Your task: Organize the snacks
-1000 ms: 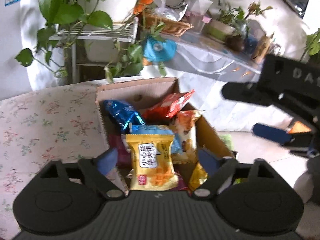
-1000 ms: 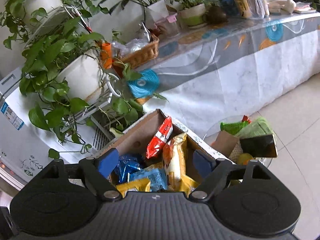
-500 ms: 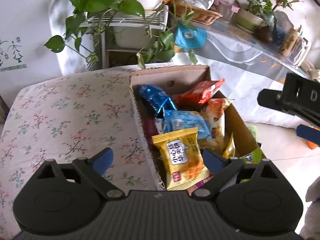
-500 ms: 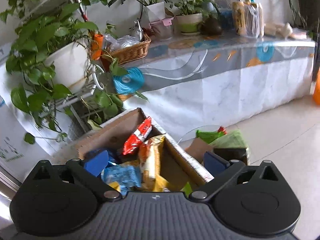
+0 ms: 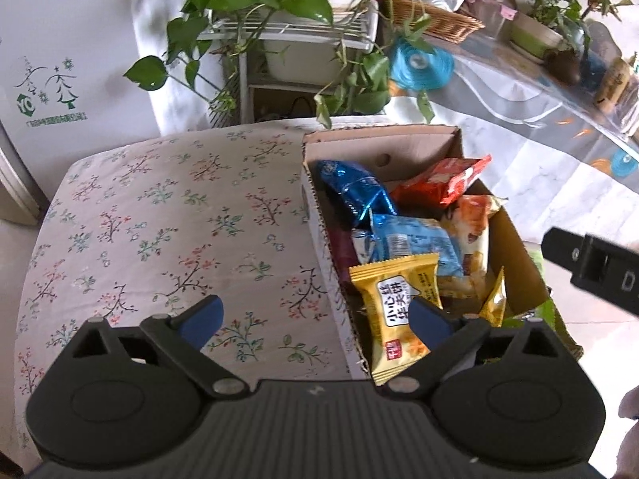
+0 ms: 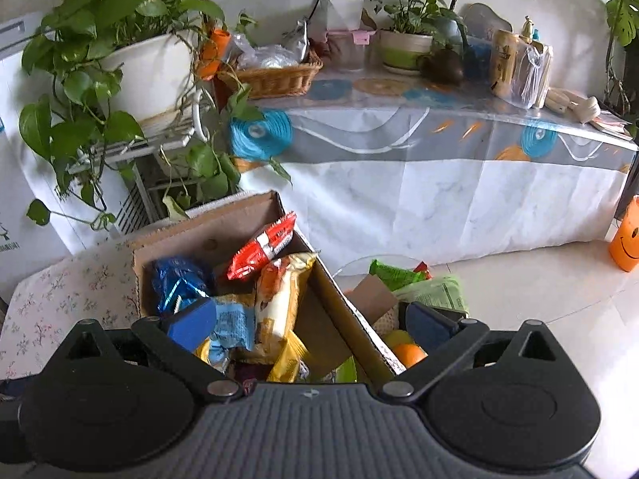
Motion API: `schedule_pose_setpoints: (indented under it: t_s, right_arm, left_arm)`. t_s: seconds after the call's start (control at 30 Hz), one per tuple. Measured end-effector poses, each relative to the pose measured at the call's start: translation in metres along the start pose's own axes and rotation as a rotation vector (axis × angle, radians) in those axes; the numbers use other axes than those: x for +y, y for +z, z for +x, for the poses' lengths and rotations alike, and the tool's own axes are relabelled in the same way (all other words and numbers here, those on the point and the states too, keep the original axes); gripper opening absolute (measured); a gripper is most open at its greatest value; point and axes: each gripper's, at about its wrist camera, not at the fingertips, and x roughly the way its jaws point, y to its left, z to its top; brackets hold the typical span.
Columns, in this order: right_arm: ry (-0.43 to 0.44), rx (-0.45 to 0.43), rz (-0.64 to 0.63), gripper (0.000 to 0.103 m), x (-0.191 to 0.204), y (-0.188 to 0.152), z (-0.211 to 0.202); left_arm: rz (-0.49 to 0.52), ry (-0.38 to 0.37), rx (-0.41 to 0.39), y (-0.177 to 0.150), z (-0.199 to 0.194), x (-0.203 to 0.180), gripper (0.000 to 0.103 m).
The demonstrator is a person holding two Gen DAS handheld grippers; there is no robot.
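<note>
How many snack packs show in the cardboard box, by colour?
In the cardboard box, left wrist view:
Blue: 2 (dark foil, light blue)
Red: 1
Orange-white: 1
Yellow: 2 (large, small)
Total: 6; more may lie underneath.

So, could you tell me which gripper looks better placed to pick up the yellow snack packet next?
Probably the left gripper: it is open, and the yellow snack packet lies right beside its right finger, atop the cardboard box. The right gripper sees only the packet's edge.
</note>
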Motion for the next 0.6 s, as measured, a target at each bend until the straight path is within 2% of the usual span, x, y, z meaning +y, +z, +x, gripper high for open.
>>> schedule_pose_setpoints:
  t_s: [0.6]
  right_arm:
    - [-0.028,0.059,-0.066,0.103,0.010,-0.002,0.013]
  left_arm:
    - [0.001,0.057,-0.012,0.013,-0.001,0.003,0.099]
